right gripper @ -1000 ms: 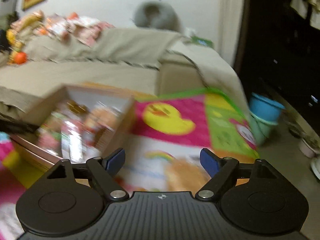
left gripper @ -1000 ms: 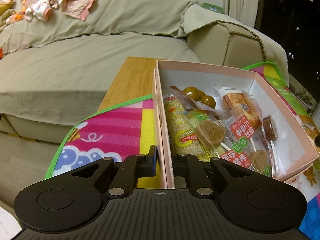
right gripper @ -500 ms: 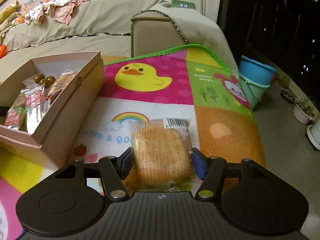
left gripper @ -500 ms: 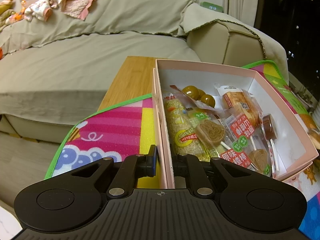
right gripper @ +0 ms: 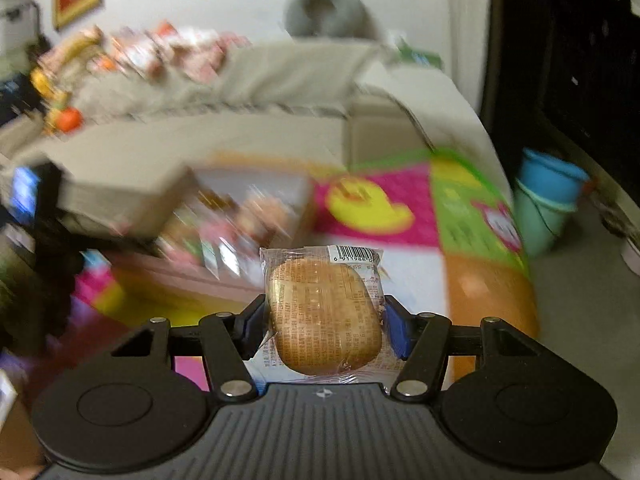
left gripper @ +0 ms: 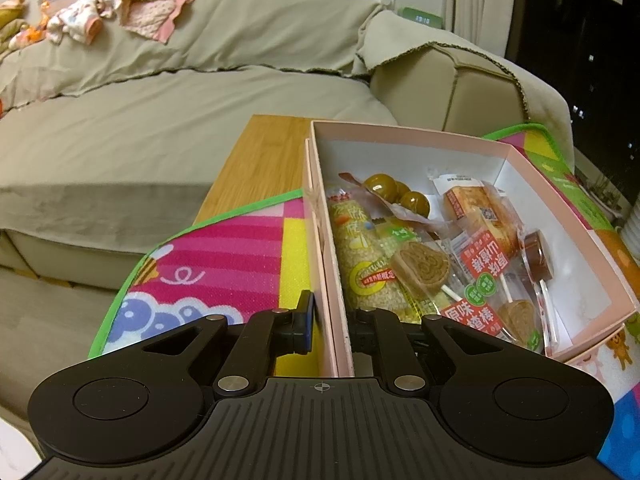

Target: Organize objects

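A pink cardboard box (left gripper: 516, 152) full of wrapped snacks and lollipops (left gripper: 424, 264) sits on a colourful play mat (left gripper: 224, 256). My left gripper (left gripper: 330, 320) is shut on the box's near left wall, one finger outside and one inside. My right gripper (right gripper: 324, 320) is shut on a wrapped round pastry (right gripper: 324, 312) and holds it above the mat (right gripper: 404, 264). The box (right gripper: 224, 224) shows blurred to the left in the right wrist view.
A beige sofa (left gripper: 180, 92) with clothes (left gripper: 120, 12) stands behind the wooden table (left gripper: 260, 156). A blue bucket (right gripper: 548, 196) sits on the floor at the right. The right wrist view is motion-blurred.
My right gripper closed on the pastry, lifted it off the mat and swings left toward the box. My left gripper holds the box wall unchanged.
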